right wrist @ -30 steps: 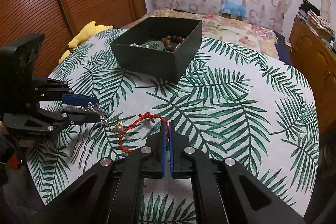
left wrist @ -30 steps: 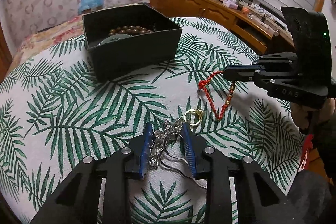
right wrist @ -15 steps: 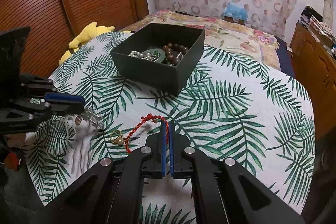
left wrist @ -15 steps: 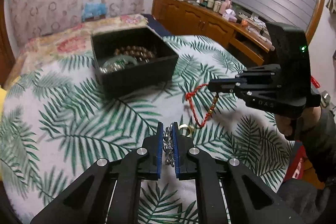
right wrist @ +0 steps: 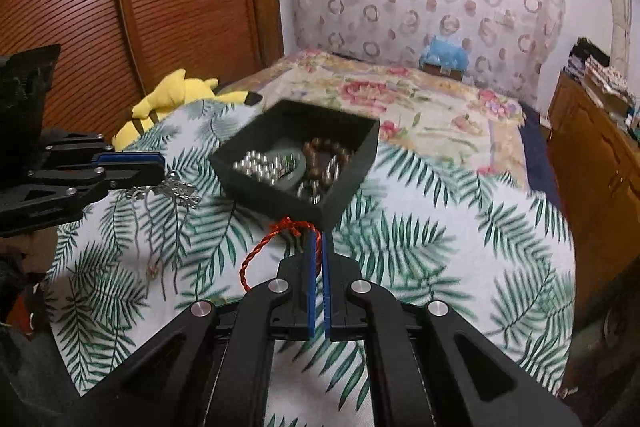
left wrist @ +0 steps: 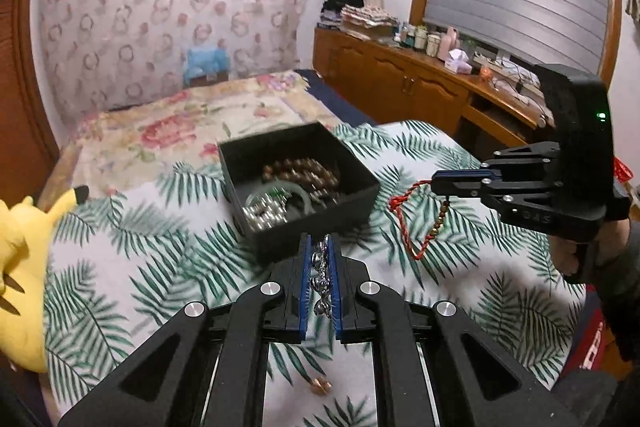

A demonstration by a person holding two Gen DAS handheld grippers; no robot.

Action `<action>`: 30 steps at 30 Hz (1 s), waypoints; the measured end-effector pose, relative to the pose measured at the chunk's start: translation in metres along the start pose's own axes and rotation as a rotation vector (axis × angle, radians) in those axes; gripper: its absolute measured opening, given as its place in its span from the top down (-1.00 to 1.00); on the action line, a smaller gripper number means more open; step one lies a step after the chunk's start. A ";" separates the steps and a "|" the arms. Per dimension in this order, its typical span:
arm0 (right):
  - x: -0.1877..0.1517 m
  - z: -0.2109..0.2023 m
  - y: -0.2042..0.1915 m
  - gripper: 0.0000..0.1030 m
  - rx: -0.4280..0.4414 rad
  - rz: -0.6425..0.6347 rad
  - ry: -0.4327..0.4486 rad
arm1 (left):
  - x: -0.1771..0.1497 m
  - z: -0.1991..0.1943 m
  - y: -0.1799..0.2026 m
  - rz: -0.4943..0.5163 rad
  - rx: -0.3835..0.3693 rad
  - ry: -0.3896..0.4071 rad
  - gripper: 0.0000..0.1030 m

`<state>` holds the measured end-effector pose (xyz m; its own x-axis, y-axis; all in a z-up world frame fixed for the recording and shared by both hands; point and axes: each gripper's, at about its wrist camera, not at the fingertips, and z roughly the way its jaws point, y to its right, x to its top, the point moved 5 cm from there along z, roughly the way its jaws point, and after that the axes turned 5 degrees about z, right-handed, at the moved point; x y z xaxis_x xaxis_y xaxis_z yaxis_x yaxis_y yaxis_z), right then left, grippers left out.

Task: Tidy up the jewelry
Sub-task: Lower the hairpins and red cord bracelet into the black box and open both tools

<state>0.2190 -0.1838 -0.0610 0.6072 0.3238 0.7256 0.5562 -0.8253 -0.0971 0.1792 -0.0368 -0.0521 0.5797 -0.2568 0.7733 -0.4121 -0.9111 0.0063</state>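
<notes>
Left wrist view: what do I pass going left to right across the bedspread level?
Yellow plush toy → black jewelry box → red cord bracelet hanging from the right gripper → person's hand gripping its handle.

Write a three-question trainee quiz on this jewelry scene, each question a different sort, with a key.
1. True or false: the left gripper is shut on the silver chain.
2. Multiple choice: what does the right gripper hold? A) red cord bracelet B) green bangle C) gold ring
3. Fill in: the brown bead bracelet lies inside the black ____.

Key: 1 true; 2 A; 3 box.
</notes>
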 end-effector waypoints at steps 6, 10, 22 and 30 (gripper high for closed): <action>0.031 -0.002 -0.013 0.94 0.020 -0.031 0.073 | 0.020 -0.009 -0.012 -0.025 0.019 0.064 0.86; 0.047 0.002 -0.023 0.94 0.033 -0.052 0.098 | 0.031 -0.015 -0.018 -0.023 0.043 0.092 0.86; 0.079 0.032 -0.008 0.94 0.030 -0.017 0.114 | 0.056 -0.010 -0.043 0.011 0.125 0.098 0.86; 0.074 0.064 -0.009 0.87 0.091 0.015 0.059 | 0.072 -0.002 -0.058 -0.006 0.139 0.102 0.86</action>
<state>0.2956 -0.1231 -0.0503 0.5828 0.2822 0.7620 0.5985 -0.7834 -0.1677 0.2435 -0.0015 0.0044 0.5045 -0.2238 0.8339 -0.3041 -0.9500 -0.0710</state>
